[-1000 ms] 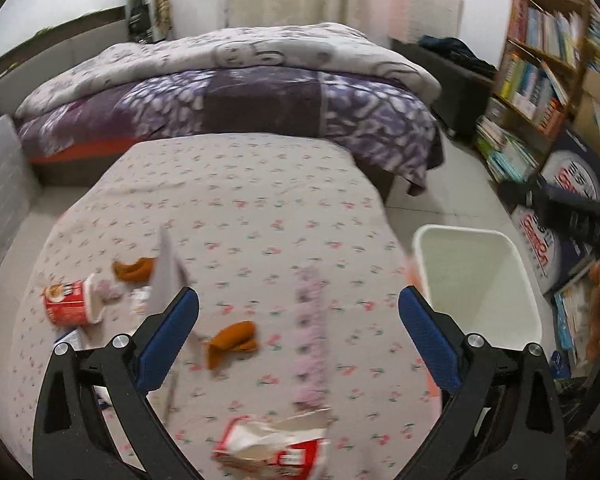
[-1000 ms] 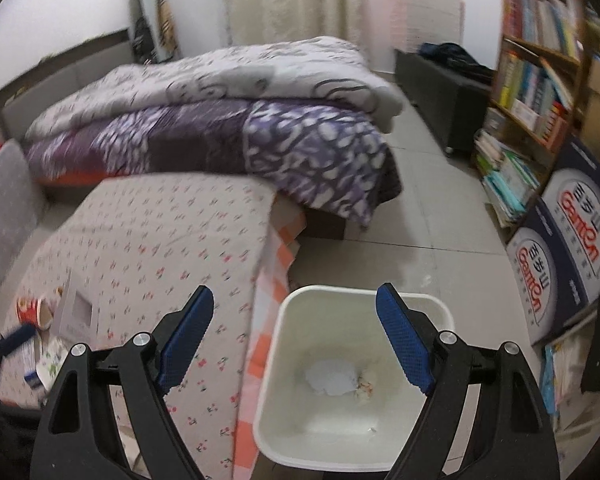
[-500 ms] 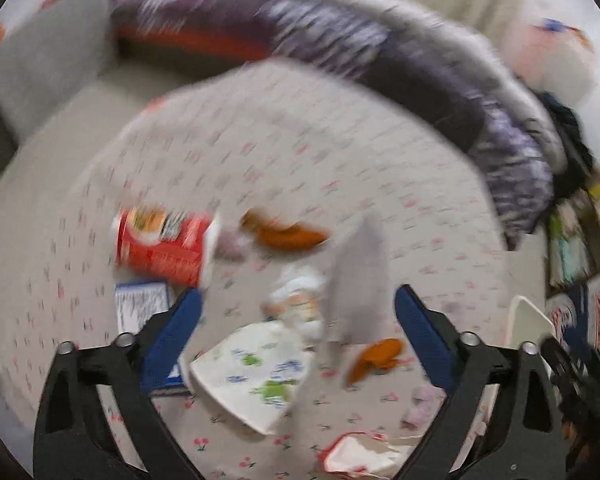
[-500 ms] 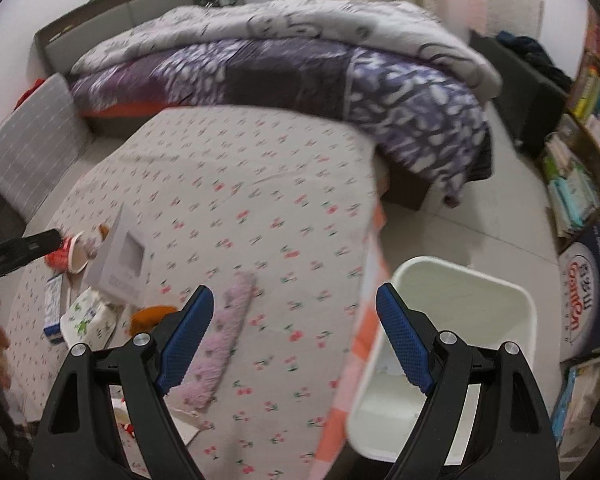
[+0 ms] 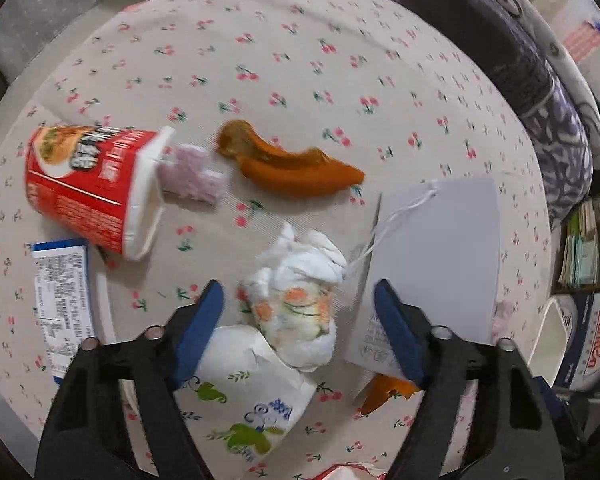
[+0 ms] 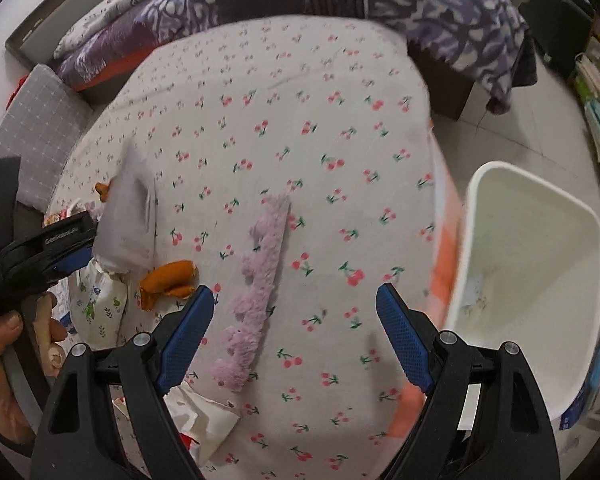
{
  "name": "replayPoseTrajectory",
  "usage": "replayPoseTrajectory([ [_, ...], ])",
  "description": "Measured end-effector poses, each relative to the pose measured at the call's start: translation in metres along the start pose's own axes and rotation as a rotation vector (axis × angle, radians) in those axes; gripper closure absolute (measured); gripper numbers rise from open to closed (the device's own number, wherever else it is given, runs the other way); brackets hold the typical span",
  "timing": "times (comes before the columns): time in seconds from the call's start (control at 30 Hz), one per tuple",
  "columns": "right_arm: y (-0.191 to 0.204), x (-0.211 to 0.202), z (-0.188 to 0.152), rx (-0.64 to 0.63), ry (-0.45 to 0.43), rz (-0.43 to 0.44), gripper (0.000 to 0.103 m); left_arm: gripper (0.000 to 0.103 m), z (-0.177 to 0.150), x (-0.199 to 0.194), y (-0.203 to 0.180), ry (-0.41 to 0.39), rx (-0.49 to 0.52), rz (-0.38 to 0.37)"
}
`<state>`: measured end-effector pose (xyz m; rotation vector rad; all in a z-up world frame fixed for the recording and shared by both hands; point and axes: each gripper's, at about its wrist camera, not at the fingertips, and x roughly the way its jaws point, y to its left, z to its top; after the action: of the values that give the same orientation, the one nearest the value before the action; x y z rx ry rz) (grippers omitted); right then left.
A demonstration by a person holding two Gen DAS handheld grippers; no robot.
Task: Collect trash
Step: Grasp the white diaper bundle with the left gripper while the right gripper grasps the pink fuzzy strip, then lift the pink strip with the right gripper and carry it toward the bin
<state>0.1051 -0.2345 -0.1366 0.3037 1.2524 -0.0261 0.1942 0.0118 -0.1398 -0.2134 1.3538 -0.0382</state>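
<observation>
My left gripper [image 5: 298, 294] points down over a crumpled white tissue wad [image 5: 296, 300] with an orange flower print. The wad lies between the closing jaws, with a gap on each side. Around it lie a tipped red noodle cup [image 5: 96, 188], a long orange peel [image 5: 292, 168], a grey paper bag [image 5: 440, 256] and a white printed bag [image 5: 244, 392]. My right gripper [image 6: 294, 296] stands open above the cherry-print cloth [image 6: 300, 140]. A lilac fuzzy strip [image 6: 260, 280] lies just left of its middle. The white bin [image 6: 532, 280] stands on the floor to the right.
A blue-and-white packet [image 5: 60, 300] lies left of the left gripper, and a small orange peel [image 5: 384, 392] sits under its right finger. A torn red-and-white wrapper [image 6: 196, 412] lies near the cloth's front edge. A purple quilt [image 6: 420, 12] is heaped behind, with bookshelves [image 6: 596, 92] at the right.
My left gripper swung left and down over the trash pile, and its jaws narrowed around the tissue wad. My right gripper moved from above the bin to over the cloth, still open.
</observation>
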Motion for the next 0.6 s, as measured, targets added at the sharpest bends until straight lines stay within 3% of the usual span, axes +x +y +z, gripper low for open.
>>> replayPoseTrajectory([
  [0.03,0.003,0.003,-0.001,-0.003,0.004,-0.007,0.022,0.041,-0.002,-0.001,-0.003,-0.002,0.024,-0.001],
  [0.1,0.008,0.010,-0.002,-0.011,0.010,-0.031,0.022,0.062,-0.003,-0.003,-0.004,-0.004,0.050,-0.021],
  [0.13,0.011,0.014,-0.003,-0.018,0.016,-0.043,0.022,0.068,-0.005,-0.008,-0.004,-0.013,0.067,-0.034],
  [0.23,0.016,0.026,-0.006,-0.031,0.044,-0.055,0.023,0.070,-0.011,-0.021,-0.002,-0.045,0.102,-0.015],
  [0.4,0.028,0.043,-0.012,-0.073,0.065,-0.082,0.036,0.070,-0.015,-0.055,0.010,-0.110,0.102,-0.099],
  [0.47,0.037,0.044,-0.013,-0.112,0.034,-0.116,0.045,0.070,-0.013,-0.068,0.017,-0.137,0.098,-0.133],
  [0.53,0.042,0.043,-0.012,-0.138,0.016,-0.114,0.073,0.070,-0.014,-0.078,0.024,-0.162,0.099,-0.143],
  [0.6,0.044,0.041,-0.009,-0.128,0.014,-0.078,0.075,0.070,-0.011,-0.081,0.021,-0.176,0.096,-0.147],
])
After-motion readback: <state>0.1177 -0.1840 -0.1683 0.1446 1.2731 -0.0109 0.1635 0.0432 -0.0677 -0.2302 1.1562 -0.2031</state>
